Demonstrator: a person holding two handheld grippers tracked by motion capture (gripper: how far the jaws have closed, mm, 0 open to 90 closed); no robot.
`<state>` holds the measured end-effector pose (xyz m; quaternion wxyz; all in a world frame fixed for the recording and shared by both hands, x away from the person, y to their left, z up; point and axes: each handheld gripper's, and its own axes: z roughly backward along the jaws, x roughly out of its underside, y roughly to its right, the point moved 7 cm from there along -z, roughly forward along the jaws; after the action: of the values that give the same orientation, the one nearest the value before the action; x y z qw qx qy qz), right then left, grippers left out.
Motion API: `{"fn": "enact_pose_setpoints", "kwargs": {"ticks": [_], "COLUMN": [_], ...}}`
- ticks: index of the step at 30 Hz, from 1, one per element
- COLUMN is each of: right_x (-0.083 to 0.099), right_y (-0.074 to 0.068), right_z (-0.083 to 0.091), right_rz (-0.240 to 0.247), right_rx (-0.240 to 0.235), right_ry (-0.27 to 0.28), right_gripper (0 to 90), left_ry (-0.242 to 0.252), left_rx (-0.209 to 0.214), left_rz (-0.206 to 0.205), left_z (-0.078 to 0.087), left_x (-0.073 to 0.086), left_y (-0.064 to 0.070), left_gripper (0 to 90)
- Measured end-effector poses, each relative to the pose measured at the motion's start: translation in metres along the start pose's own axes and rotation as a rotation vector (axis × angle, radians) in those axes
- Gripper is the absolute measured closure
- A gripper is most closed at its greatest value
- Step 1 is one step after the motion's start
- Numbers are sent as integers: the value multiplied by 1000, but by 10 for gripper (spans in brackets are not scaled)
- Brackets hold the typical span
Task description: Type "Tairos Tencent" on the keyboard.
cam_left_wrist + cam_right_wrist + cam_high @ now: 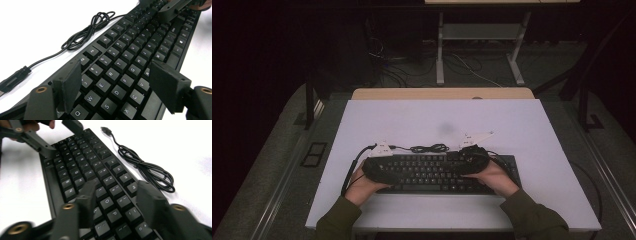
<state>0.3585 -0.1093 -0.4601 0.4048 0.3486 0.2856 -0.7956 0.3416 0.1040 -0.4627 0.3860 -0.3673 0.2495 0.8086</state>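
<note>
Keyboard (437,172) work occupies both hands near the front edge of the white tabletop (522,120). The black keyboard lies flat, its long side running across the person's front, and its coiled cable (429,148) rests on the tabletop just behind it.

At the left of the high view, the left gripper (374,167) hovers over the keyboard's left end, with the left hand (362,185) behind it; from this height the jaws are too dark to read. The left gripper view settles the matter: the left gripper (115,80) has its jaws apart, spread over the letter keys around Q, W, E, R and down to C, V, and nothing lies between them. Whether the pads touch the keys cannot be told. That view also shows legible key legends, the cable loops (87,30) beside the keyboard's rear edge and a dark plug end (15,76) at the cable's near end, none of which the high view resolves.

Farther right, the right gripper (474,162) sits over the keyboard's right half, with the right hand (494,177) behind it. In the right gripper view, the right gripper (113,200) appears blurred, its jaws apart over the keys near O and P, clamped on nothing. The same view shows the cable bundle (147,170) and its connector (106,130) on the bare tabletop, with the other gripper far off at the keyboard's opposite end.
</note>
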Motion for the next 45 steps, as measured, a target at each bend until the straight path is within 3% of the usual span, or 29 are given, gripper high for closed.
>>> {"fn": "enact_pose_setpoints", "kwargs": {"ticks": [5,14,30,45], "right_x": [3,15,38,55], "right_y": [-2,-5,-5,-5], "right_z": [8,23,41,36], "right_rz": [-2,7,-13,3], "right_rx": [-19,-37,-46,-47], "right_ry": [1,-10,-28,-96], "right_gripper": [692,890,891,891], "left_ry": [5,15,25,27], "left_rx": [-14,-27,-35,-39], "left_rz": [-2,-1,1,-2], "left_z": [0,0,3,2], "left_x": [0,-1,-2,-2], "left_y": [-2,-3,-5,-6], "left_gripper": [217,199,195,195]}}
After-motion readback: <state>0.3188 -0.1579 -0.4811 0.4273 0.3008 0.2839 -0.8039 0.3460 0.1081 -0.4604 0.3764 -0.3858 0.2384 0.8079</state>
